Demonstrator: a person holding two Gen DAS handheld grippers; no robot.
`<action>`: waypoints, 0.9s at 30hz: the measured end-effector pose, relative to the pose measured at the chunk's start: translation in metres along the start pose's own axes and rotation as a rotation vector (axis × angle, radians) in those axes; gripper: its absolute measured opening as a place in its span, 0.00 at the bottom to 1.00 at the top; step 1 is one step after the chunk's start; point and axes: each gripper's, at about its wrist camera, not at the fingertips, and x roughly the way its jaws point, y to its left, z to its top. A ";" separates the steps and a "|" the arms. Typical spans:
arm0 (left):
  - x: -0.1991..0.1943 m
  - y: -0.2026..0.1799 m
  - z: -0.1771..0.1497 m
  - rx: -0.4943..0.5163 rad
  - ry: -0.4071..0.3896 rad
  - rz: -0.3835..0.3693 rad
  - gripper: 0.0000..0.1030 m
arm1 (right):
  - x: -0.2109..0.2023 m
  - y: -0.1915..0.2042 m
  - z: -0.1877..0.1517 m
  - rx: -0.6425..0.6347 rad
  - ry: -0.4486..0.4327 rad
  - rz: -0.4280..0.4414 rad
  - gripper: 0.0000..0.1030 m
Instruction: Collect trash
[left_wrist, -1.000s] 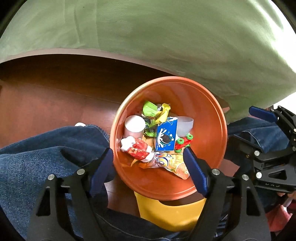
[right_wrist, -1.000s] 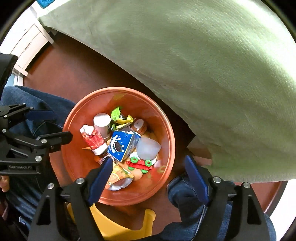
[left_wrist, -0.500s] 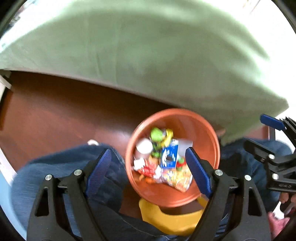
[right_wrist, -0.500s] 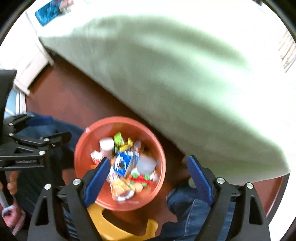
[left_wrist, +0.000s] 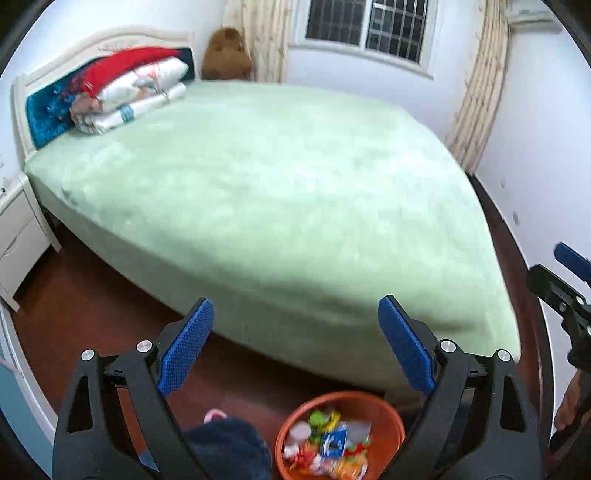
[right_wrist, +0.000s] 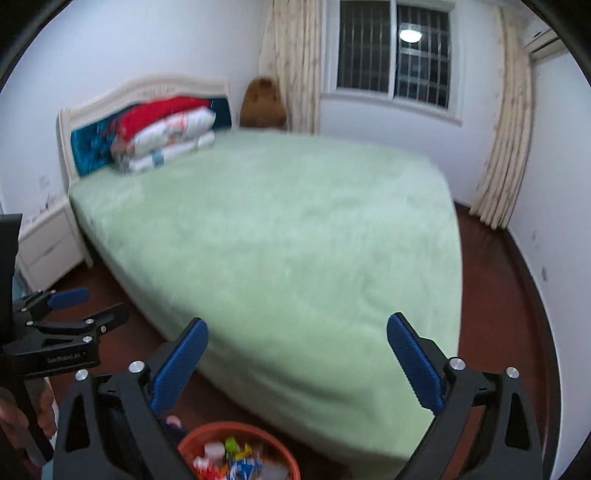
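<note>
Trash (left_wrist: 328, 448) is sitting in the one orange basin (left_wrist: 391, 419) on the floor, bottom center of the left wrist view, right up against the foot corner of the bed (left_wrist: 266, 192). Mixed wrappers, a blue cookie pack, a white cup or two; too blurry for an exact count tbh.

Left claw (left_wrist: 295, 343) has just been opening and its pads are wide apart w/ nothing between them. Same for the right claw (right_wrist: 297, 358), just spread open and empty. Both are aimed across the bed instead of into the basin.

My guess: the drop-off step is done and this is the look-around step. The green cover looks bare, no litter I can spot on it or on the visible floor. So next move prob needs a scan of the room for leftovers, or it's basically finished.

Other stuff: 1 pile of folded bedding (left_wrist: 129, 92) at upper left, 1 brown teddy (left_wrist: 225, 55), 1 nightstand (left_wrist: 18, 229).
</note>
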 end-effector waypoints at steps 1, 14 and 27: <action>-0.004 0.000 0.006 -0.007 -0.017 -0.005 0.86 | -0.004 -0.001 0.008 0.004 -0.026 -0.004 0.94; -0.036 -0.018 0.042 -0.006 -0.176 0.001 0.86 | -0.031 -0.006 0.047 0.041 -0.184 -0.077 0.95; -0.049 -0.018 0.043 -0.002 -0.210 -0.005 0.86 | -0.042 -0.008 0.042 0.056 -0.200 -0.089 0.95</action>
